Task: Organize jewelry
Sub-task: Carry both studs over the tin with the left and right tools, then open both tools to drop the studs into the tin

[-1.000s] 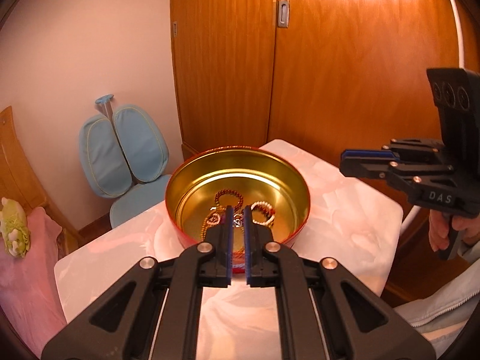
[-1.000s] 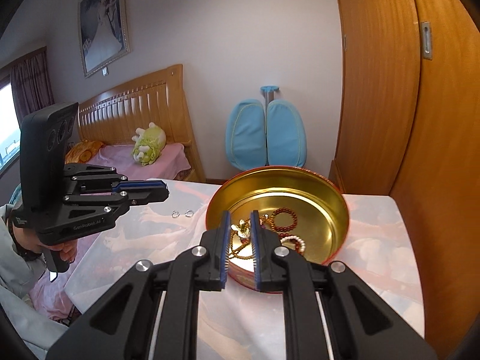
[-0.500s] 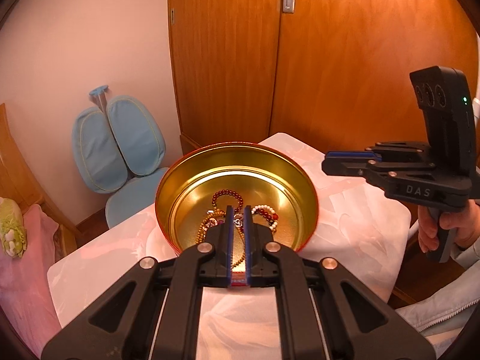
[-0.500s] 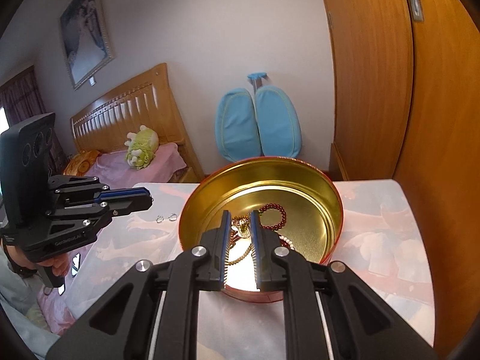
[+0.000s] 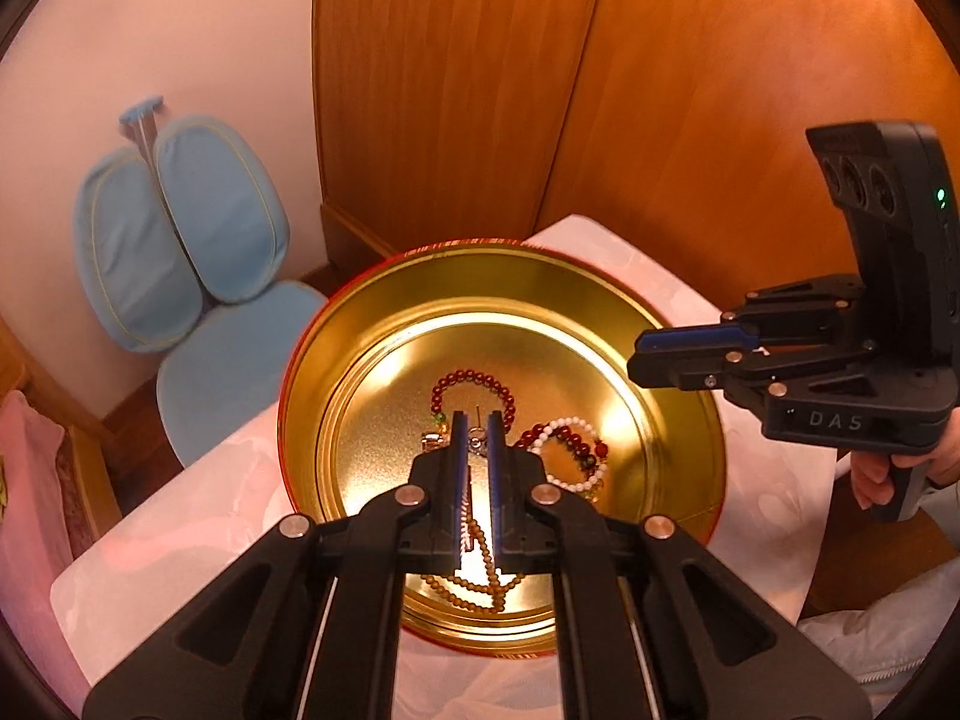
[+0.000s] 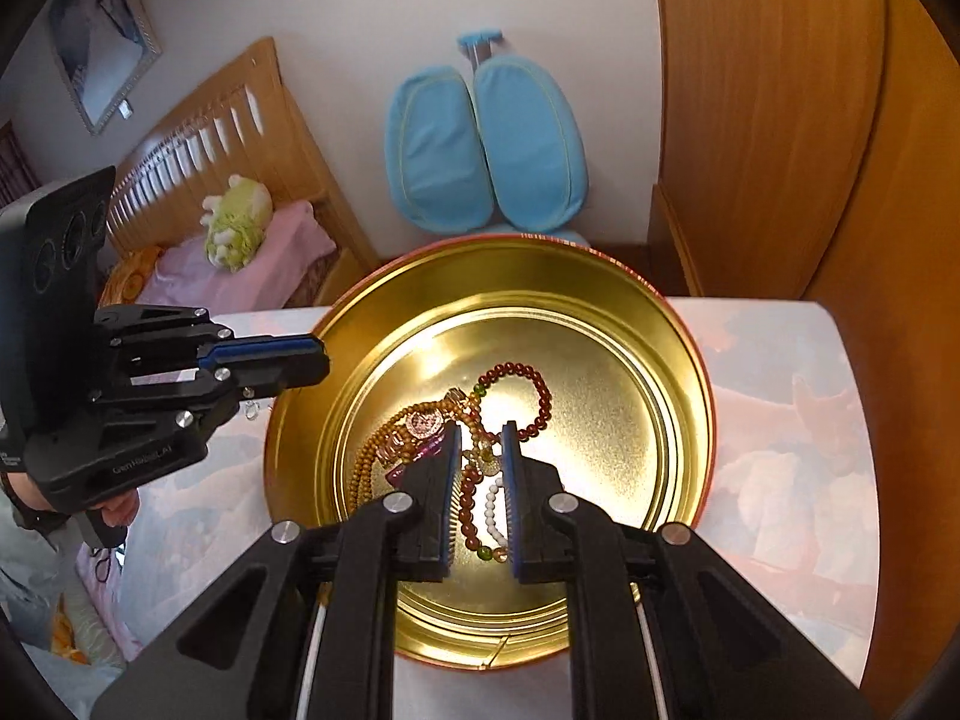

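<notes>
Two grippers above a gold tin (image 5: 672, 360) of tangled bead jewelry (image 6: 510, 396).
Left gripper (image 5: 471, 420) closed and empty over the tin's centre; right gripper (image 6: 477, 429) nearly closed, empty, likewise.

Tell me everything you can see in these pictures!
tin: one, gold inside, red outside, on the table
bracelets: several, dark red, white and brown beads, tangled in the tin
rings: two, silvery, on the table beside the tin
table: one, pale pink-white top
chair: one, blue, by the wall
wardrobe: one, brown wood
bed: one, wooden headboard, pink cover
plush toy: one, green, on the bed
picture: one, framed, on the wall
left hand-held gripper: black, shut, over the tin
right hand-held gripper: black, nearly shut, empty, over the tin
</notes>
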`<act>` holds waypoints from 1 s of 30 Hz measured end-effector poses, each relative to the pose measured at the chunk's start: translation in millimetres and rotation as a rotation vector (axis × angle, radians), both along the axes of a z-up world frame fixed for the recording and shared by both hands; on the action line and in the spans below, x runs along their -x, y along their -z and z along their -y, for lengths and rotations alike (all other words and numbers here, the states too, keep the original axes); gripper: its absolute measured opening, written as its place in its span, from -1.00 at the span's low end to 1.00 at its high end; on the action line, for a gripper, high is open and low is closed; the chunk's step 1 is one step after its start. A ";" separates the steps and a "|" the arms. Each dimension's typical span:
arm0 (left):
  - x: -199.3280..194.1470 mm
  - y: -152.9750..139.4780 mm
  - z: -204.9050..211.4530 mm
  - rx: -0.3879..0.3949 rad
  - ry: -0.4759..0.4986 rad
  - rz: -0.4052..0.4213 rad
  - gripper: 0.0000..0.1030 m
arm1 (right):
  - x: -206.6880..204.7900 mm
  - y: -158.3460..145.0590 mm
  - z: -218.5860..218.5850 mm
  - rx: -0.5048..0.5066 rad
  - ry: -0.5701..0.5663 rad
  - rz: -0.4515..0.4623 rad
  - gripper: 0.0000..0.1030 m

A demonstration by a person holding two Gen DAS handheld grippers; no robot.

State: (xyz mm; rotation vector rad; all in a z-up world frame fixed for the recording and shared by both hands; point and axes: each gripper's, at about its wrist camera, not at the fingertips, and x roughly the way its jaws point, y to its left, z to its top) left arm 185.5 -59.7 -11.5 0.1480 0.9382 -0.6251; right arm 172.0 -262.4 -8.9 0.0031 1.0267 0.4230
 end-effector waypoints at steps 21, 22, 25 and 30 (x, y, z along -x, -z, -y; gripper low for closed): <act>-22.2 64.7 36.2 -0.259 0.075 -0.285 -0.88 | -52.9 58.3 -13.6 0.113 -0.024 -0.389 -0.72; -21.7 64.9 38.2 -0.263 0.078 -0.285 -0.88 | -51.6 60.2 -14.3 0.116 -0.026 -0.390 -0.72; -21.2 68.0 43.5 -0.266 0.087 -0.286 -0.88 | -48.7 63.8 -16.3 0.124 -0.031 -0.395 -0.72; -20.4 67.6 46.0 -0.270 0.095 -0.283 -0.88 | -46.0 64.9 -18.2 0.124 -0.029 -0.396 -0.72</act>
